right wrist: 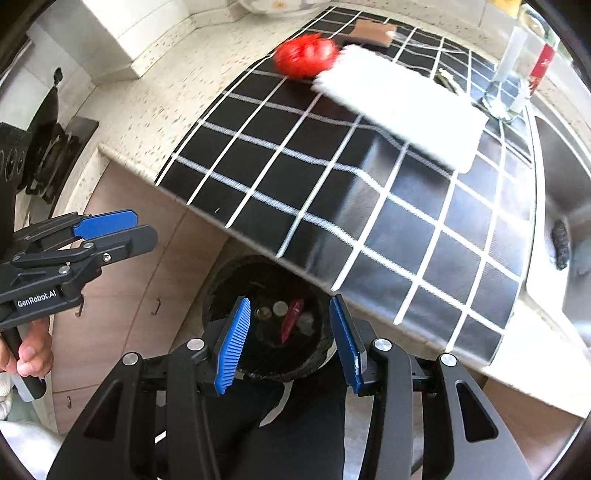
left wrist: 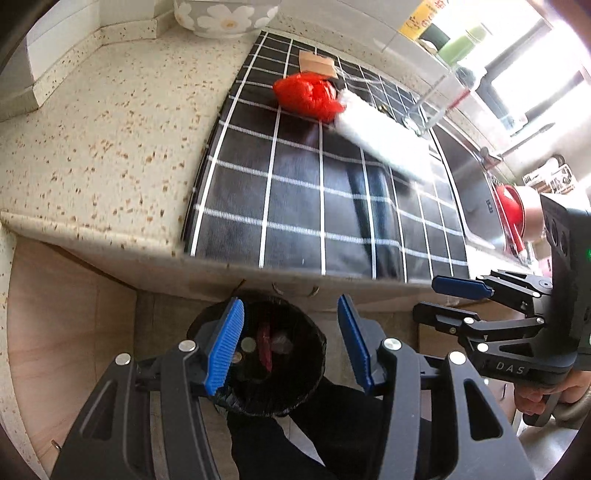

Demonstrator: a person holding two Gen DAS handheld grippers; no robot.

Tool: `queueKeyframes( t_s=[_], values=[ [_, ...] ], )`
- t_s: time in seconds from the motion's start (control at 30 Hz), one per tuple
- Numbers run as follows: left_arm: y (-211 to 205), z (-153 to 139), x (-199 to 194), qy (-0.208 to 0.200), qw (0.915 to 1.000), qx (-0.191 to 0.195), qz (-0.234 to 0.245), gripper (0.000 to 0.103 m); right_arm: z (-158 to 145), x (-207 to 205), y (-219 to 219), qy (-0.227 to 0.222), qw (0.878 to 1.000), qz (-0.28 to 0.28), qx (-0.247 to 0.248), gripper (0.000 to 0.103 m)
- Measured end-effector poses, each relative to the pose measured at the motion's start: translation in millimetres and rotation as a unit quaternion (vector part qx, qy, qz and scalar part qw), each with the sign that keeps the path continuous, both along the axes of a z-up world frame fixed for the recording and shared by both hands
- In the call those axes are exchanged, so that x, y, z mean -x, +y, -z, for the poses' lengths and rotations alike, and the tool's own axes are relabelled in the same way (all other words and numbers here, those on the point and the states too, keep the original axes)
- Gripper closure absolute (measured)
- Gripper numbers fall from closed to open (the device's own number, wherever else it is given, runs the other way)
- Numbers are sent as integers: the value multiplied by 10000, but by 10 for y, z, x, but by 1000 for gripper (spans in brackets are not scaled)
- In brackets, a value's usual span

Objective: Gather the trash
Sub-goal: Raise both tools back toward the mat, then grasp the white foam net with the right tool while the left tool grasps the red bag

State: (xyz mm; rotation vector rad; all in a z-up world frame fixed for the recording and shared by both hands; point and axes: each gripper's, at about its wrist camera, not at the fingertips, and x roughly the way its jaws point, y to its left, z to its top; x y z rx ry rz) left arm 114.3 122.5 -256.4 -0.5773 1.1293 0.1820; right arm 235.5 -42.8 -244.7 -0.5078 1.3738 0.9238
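A crumpled red plastic bag (left wrist: 308,96) lies on the black checked cloth (left wrist: 295,192) on the counter, also in the right wrist view (right wrist: 306,56). A white foam sheet (left wrist: 384,134) (right wrist: 402,107) lies beside it, and a brown card piece (left wrist: 317,63) (right wrist: 373,32) behind it. A black-lined trash bin (left wrist: 258,354) (right wrist: 269,325) stands on the floor below the counter edge, holding a red wrapper and other bits. My left gripper (left wrist: 291,341) is open and empty above the bin. My right gripper (right wrist: 291,341) is open and empty above the bin too.
A flowered bowl (left wrist: 225,16) stands at the back of the speckled counter (left wrist: 110,129). A steel sink (right wrist: 565,206) lies right of the cloth, with a clear glass (right wrist: 513,74) near it. Wooden cabinet doors (right wrist: 140,280) are below.
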Motion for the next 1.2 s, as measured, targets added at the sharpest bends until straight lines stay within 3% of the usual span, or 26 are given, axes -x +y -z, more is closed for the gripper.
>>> queueKeyframes(
  t_s=[0.33, 0.47, 1.2],
  values=[
    [136, -77, -395, -151, 9996, 8, -258, 51, -18, -427, -72, -15, 10000, -7, -37, 60],
    [210, -137, -564, -213, 9991, 17, -377, 38, -32, -597, -64, -56, 10000, -6, -76, 60],
    [612, -194, -1555, -405, 9967, 21, -707, 28, 111, -1491, -121, -81, 9998, 78, -133, 60]
  ],
)
